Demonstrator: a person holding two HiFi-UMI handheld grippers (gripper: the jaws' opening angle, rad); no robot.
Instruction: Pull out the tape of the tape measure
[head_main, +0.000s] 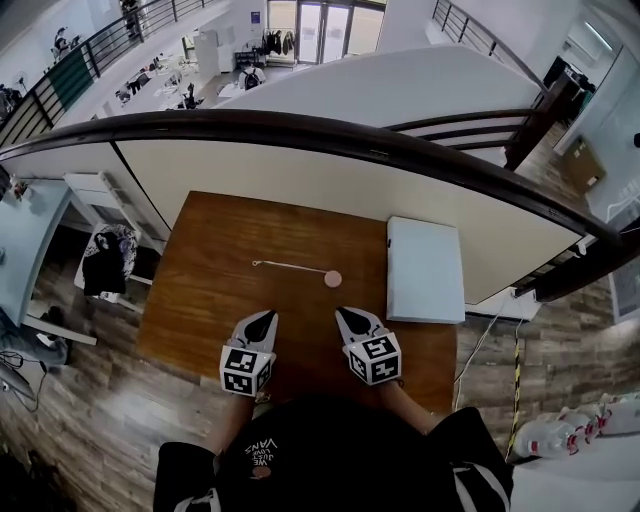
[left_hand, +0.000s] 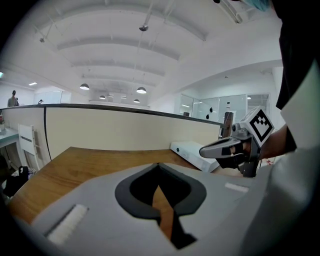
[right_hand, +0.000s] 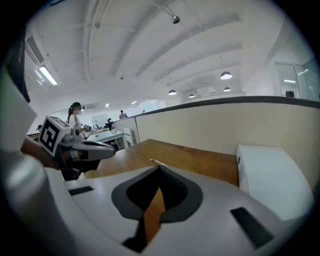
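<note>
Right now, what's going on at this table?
A person holds a gripper in each hand above the near edge of a wooden table. The left gripper and right gripper are both shut and empty. Farther out lies a small pink tape measure, its tape drawn out to the left, untouched.

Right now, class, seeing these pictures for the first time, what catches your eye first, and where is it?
First, the small round pinkish tape measure at the middle of the brown wooden table, its thin tape stretched out to the left. Next, the flat white box at the table's right edge. Nearest the person, the left gripper and right gripper are side by side, jaws shut and empty.
</note>
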